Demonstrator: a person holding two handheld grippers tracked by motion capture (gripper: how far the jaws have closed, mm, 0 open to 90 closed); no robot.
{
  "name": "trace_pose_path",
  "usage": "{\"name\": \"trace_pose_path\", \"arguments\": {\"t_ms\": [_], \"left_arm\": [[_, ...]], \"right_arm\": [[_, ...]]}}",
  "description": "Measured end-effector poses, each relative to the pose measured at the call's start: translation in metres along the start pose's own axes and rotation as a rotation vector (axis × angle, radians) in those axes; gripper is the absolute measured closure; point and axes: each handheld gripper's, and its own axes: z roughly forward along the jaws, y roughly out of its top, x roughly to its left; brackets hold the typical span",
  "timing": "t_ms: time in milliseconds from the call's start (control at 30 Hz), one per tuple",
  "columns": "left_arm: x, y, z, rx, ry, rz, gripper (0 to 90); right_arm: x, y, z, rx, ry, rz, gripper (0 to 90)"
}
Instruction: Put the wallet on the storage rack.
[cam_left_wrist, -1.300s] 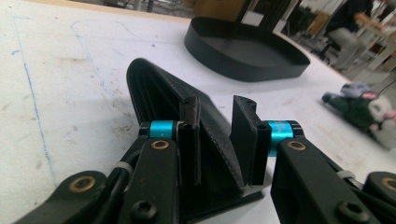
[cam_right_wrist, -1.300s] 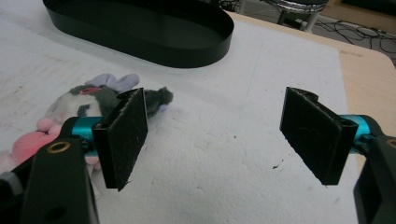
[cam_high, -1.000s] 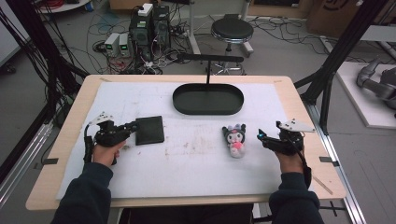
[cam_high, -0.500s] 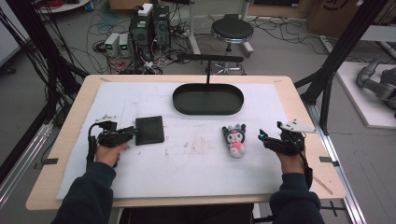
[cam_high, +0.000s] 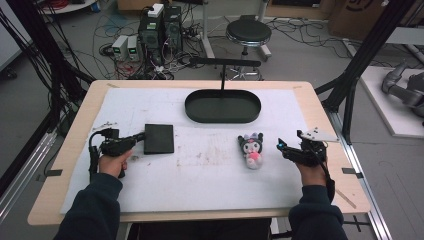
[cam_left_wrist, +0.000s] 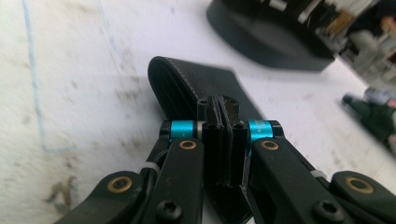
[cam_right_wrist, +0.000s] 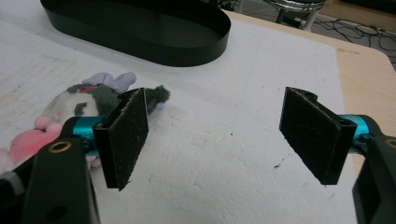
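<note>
While the left gripper (cam_high: 136, 137) lies low over the white mat (cam_high: 200, 165) at about nine o'clock on the table (cam_high: 320, 107), its jaws have just been closing and now pinch the near edge of a black wallet (cam_high: 159, 138). Seen in the left gripper view, the left gripper's pads (cam_left_wrist: 212, 126) are pressed together with only the thin leather edge between them, and the wallet (cam_left_wrist: 196, 86) runs away from the tips, its stitched fold curving up at the far left. That wallet lies flat on the mat, just right of the left hand (cam_high: 112, 161).

Toward twelve o'clock stands a black oval tray (cam_high: 223, 106), well apart from the wallet, with a thin post rising behind it. At around four o'clock from the tray a small plush toy (cam_high: 251, 149) lies on the mat, dark-eared, with a pink front.

Further right, at about three o'clock on the table, the right gripper (cam_high: 281, 148) points at the toy from just beside it. In the right gripper view its jaws stand wide apart with bare mat between them, gripping nothing; the toy (cam_right_wrist: 70, 112) shows behind the left pad, and the tray (cam_right_wrist: 140, 32) lies beyond at eleven o'clock.
</note>
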Motion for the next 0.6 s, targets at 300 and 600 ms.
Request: {"name": "trace_pose_path", "arguments": {"t_ms": [300, 600], "left_arm": [[-0.003, 0.033, -0.035, -0.088, 0.073, 0.113, 88.2], [-0.028, 0.051, -0.039, -0.045, 0.109, 0.253, 88.2]], "right_arm": [[-0.002, -0.001, -0.002, -0.003, -0.006, 0.008, 24.1], [-0.001, 0.0, -0.002, -0.002, -0.004, 0.008, 24.1]]}}
